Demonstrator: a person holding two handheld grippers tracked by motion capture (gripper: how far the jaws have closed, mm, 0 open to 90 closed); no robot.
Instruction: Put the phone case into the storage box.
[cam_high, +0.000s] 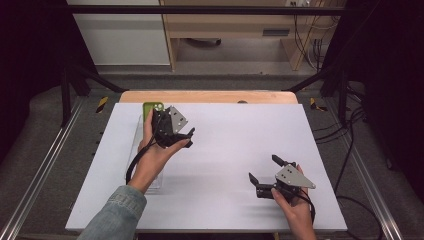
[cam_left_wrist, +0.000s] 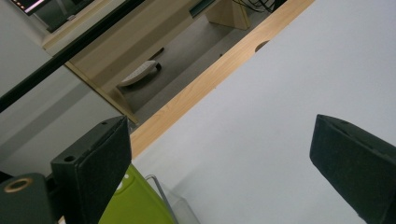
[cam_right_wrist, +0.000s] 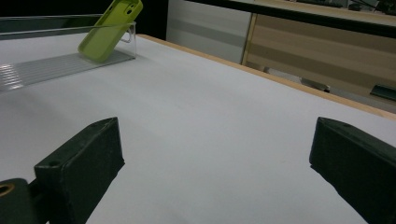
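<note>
A lime-green phone case (cam_high: 152, 107) (cam_right_wrist: 111, 30) leans upright against the far end of a long clear plastic tray (cam_high: 135, 145) (cam_right_wrist: 56, 65) on the left of the white table. My left gripper (cam_high: 186, 138) hovers just right of the case, held up and open with nothing between its jaws; its own view shows the green case (cam_left_wrist: 135, 200) and the tray's rim (cam_left_wrist: 161, 191) low at the left. My right gripper (cam_high: 264, 169) is open above the near right of the table, pointing left, and holds nothing.
The white tabletop (cam_high: 225, 145) has a wooden strip (cam_high: 210, 96) along its far edge with a small round hole (cam_left_wrist: 261, 45). Black frame posts stand on both sides. A wooden desk (cam_high: 235, 30) and cables lie beyond the table.
</note>
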